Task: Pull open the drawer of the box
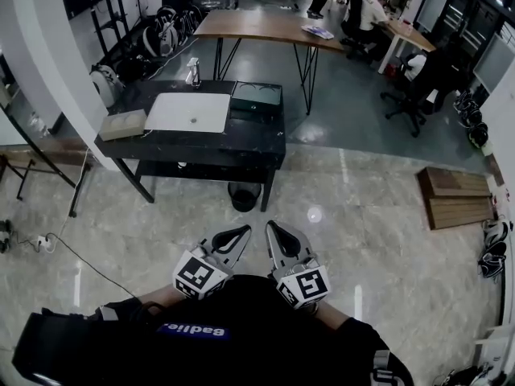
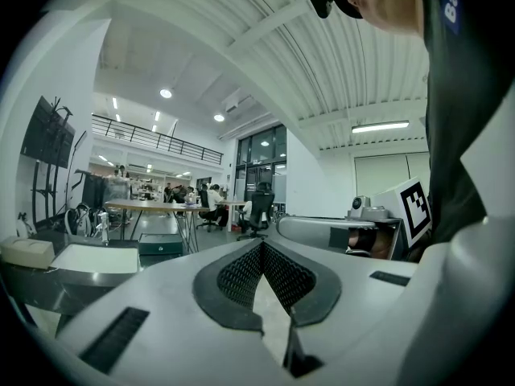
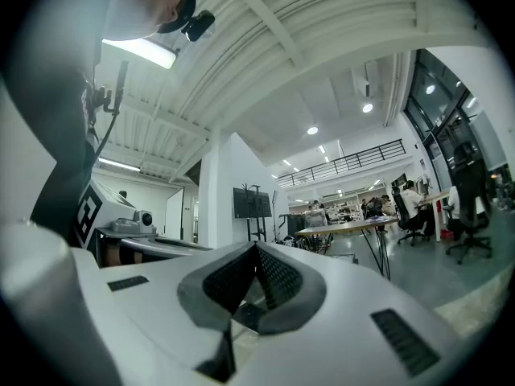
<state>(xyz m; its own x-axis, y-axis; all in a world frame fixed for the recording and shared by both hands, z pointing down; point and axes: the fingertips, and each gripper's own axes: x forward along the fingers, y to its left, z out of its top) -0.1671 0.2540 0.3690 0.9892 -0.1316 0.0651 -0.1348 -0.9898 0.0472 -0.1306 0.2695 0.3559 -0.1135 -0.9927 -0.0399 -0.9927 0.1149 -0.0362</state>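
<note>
A dark green box sits at the far right of a black table across the floor from me, and it shows again as the dark box in the left gripper view. A beige box lies at the table's left end. Both grippers are held close to my body, well short of the table. My left gripper is shut with nothing in it, its tips meeting. Beside it, my right gripper is also shut and empty.
A white flat panel and a small bottle lie on the black table. A dark round bin stands under its front edge. A wooden table stands behind, wooden pallets lie at the right, and a cable crosses the floor at the left.
</note>
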